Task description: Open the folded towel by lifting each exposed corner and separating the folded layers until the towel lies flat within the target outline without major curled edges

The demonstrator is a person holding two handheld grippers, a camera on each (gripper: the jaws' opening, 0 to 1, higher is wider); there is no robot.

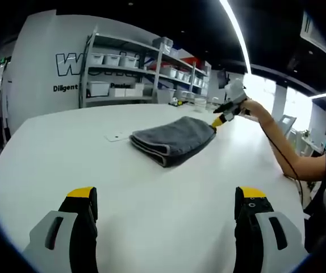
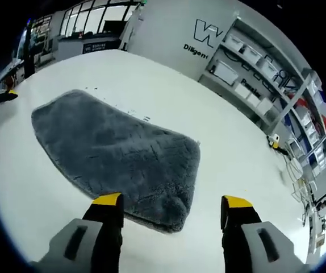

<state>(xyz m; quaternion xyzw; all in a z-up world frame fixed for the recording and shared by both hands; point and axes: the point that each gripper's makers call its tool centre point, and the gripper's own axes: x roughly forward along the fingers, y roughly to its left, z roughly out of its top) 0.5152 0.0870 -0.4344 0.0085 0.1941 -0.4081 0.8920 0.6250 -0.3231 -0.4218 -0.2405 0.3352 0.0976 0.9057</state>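
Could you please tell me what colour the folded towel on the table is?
Dark grey towel, clearest in the right gripper view.

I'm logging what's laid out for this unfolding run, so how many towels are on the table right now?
1: a single grey towel, still folded, lies on the white table. The right gripper is open at its near corner; the left gripper is open and well back.

white table point(image 1: 151, 187) spreading wide, its top shining under the lights. grey metal shelving unit point(image 1: 134, 71) standing against a pale wall point(image 1: 38, 68), carrying white storage bins point(image 1: 112, 58). dark lettering point(image 1: 75, 63) showing on that wall, partly hidden by the shelving. long ceiling light strip point(image 1: 237, 34) glowing across a dark ceiling. bright windows point(image 1: 265, 91) letting daylight in at the far side. second row of windows point(image 2: 95, 14) showing beyond the table's far end.
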